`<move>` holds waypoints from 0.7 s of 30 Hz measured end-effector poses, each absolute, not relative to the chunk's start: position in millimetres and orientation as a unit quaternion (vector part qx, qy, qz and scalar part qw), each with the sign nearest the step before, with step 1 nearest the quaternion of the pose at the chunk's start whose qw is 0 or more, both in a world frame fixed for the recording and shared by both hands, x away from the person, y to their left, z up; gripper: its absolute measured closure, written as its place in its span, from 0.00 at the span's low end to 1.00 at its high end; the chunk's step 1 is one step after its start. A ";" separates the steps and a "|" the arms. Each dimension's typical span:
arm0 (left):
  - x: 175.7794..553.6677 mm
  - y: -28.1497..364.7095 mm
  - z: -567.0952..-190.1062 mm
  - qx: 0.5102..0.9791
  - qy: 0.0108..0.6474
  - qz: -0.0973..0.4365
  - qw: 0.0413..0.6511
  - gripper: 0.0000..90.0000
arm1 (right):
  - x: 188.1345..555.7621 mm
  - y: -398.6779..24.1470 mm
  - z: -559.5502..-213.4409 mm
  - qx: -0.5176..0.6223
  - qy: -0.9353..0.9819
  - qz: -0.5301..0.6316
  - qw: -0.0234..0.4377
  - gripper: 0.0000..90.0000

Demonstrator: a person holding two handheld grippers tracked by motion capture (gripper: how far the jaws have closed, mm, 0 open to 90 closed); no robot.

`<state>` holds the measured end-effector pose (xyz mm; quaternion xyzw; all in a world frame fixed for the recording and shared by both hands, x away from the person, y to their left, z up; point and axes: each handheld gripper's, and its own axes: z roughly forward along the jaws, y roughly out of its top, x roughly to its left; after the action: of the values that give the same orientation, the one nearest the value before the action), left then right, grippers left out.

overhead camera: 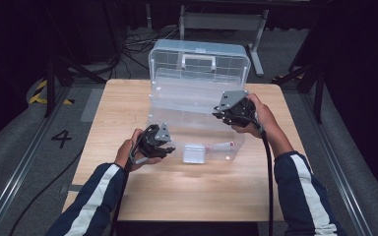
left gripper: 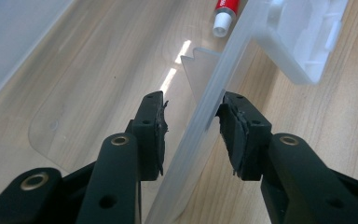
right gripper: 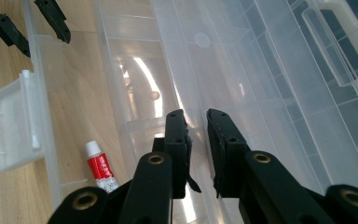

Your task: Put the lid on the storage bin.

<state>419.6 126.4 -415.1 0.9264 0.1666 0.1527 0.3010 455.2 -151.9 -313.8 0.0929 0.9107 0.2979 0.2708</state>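
**Clear plastic box held open, tube lying inside**

Clear plastic makes up the storage box point(overhead camera: 197, 105), which sits on the wooden table point(overhead camera: 128, 196) with its lid point(overhead camera: 199, 61) standing upright behind. The left gripper point(overhead camera: 163, 146) straddles the box's front wall point(left gripper: 205, 126), jaws apart, one pad either side; whether the pads press on it I cannot tell. The right gripper point(overhead camera: 222, 114) hovers over the inside of the box, jaws nearly together with nothing between them. A small red-and-white tube point(right gripper: 100, 169) lies on the box floor near the front latch point(overhead camera: 194, 153). Risk: the thin wall may flex or slip from a loose hold, letting the light box skid; a bumped lid could drop forward.
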 end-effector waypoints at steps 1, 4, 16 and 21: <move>419.6 126.4 -415.1 0.926 0.167 0.153 0.301 0.68 | 455.2 -151.9 -313.8 0.093 0.911 0.298 0.271 0.88; 419.9 124.1 -415.1 0.926 0.163 0.160 0.300 0.69 | 456.6 -152.7 -314.9 0.094 0.910 0.300 0.269 0.87; 420.1 122.0 -416.6 0.919 0.170 0.169 0.313 0.68 | 456.0 -156.7 -320.8 0.099 0.906 0.306 0.274 0.85; 417.7 121.3 -418.3 0.914 0.173 0.177 0.323 0.66 | 452.5 -159.8 -325.0 0.101 0.901 0.319 0.277 0.83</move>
<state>417.7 121.3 -418.3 0.9136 0.1728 0.1767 0.3230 452.5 -159.8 -325.0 0.1014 0.9005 0.3195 0.2770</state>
